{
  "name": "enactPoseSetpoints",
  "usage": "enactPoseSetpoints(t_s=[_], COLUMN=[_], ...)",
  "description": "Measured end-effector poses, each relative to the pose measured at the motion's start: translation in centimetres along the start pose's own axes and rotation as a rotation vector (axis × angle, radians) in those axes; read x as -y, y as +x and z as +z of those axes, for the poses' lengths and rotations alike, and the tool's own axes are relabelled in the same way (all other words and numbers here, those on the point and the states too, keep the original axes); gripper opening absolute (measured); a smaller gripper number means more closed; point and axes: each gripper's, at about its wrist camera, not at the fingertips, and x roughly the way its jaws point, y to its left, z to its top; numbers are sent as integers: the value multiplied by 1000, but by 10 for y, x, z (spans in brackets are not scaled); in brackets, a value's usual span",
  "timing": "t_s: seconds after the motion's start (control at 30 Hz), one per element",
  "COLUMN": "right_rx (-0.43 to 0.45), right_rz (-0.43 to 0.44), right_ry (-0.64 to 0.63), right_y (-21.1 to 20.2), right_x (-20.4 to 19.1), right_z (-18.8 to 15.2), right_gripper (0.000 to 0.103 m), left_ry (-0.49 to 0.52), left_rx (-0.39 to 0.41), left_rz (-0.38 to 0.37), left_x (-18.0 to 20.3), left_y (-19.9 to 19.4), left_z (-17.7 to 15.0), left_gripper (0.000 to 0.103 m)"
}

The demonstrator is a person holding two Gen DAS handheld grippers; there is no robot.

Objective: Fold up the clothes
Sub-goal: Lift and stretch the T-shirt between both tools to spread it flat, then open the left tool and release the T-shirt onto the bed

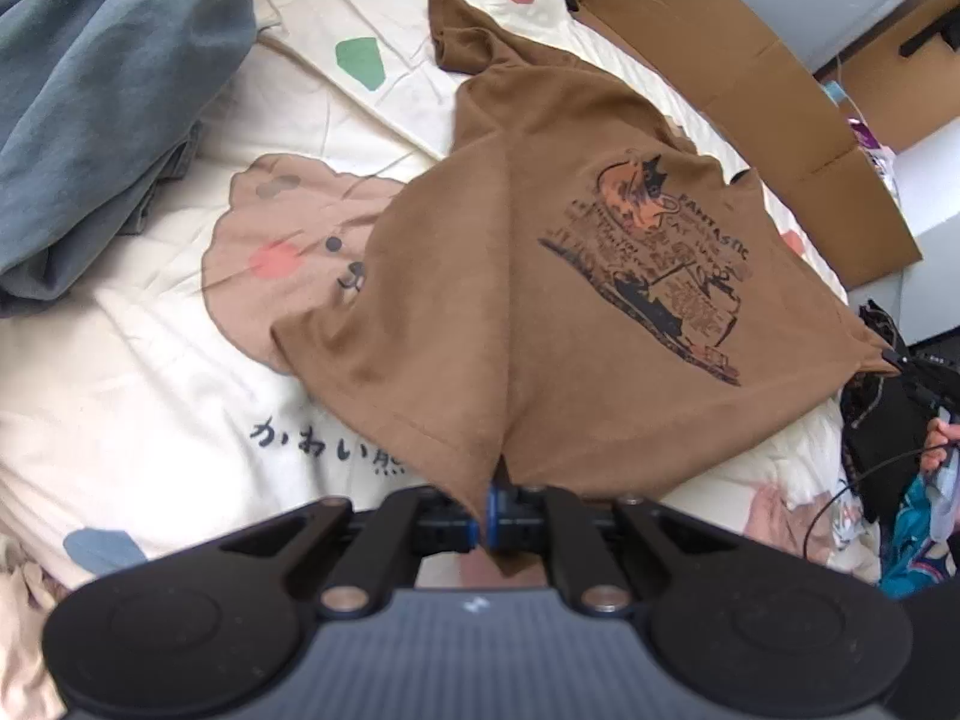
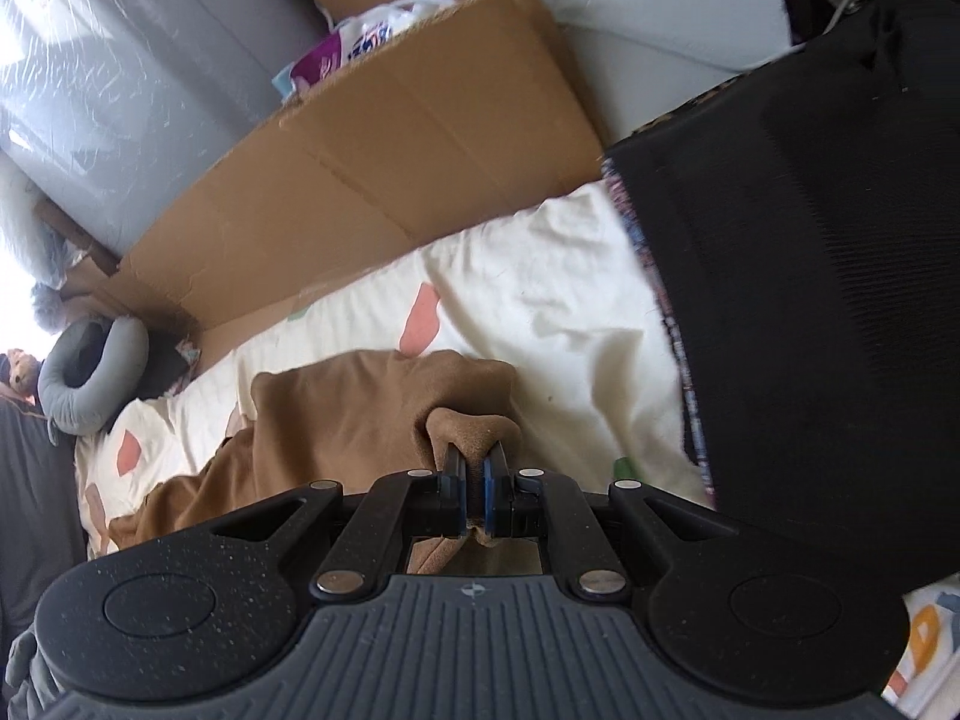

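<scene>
Blue clothes (image 1: 102, 102) crowd the bed's left side, cream duvet (image 1: 150, 408) lies bare in the middle, and cardboard (image 1: 750, 60) walls the right edge. The brown shirt (image 1: 540, 276) is spread print-up on the duvet, its near hem lifted. The left gripper (image 1: 489, 510) is level and low, jaws pinched on that hem. The right gripper (image 2: 474, 498) pinches a bunched corner of the shirt (image 2: 360, 414), beside a black garment (image 2: 810, 300)

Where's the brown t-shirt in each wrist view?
Left wrist: brown t-shirt fills the centre, print facing up, its near edge pinched in the left gripper.
Right wrist: it lies bunched at lower centre-left, a fold clamped in the right gripper.
Shared landmark: the flattened cardboard along the far edge of the bed.
</scene>
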Motion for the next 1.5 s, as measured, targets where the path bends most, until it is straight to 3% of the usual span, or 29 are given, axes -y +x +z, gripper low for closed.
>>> enactPoseSetpoints(t_s=[0.43, 0.8, 0.93, 1.13, 1.3, 1.5], right_rx=[29, -22, -32, -49, -61, -74], right_rz=[-61, -124, -147, -166, -161, -180], right_ry=[39, 98, 97, 107, 109, 68], right_y=[-31, -43, -43, -40, -38, -37], right_x=[20, 45, 51, 61, 64, 57], right_z=[-20, -41, -51, -61, -62, -62], right_gripper=[3, 3, 3, 3, 4, 5], left_ry=[-57, -92, -60, 19, 86, 155], left_rx=[-57, -149, -144, -67, -4, 58], left_rz=[-15, 5, 60, 133, 129, 114], left_x=[4, 3, -2, -9, -2, 6], left_y=[-18, -24, -42, -48, -27, 14], left_z=[-32, -50, -32, 24, 69, 121], left_gripper=[3, 4, 12, 27, 35, 35])
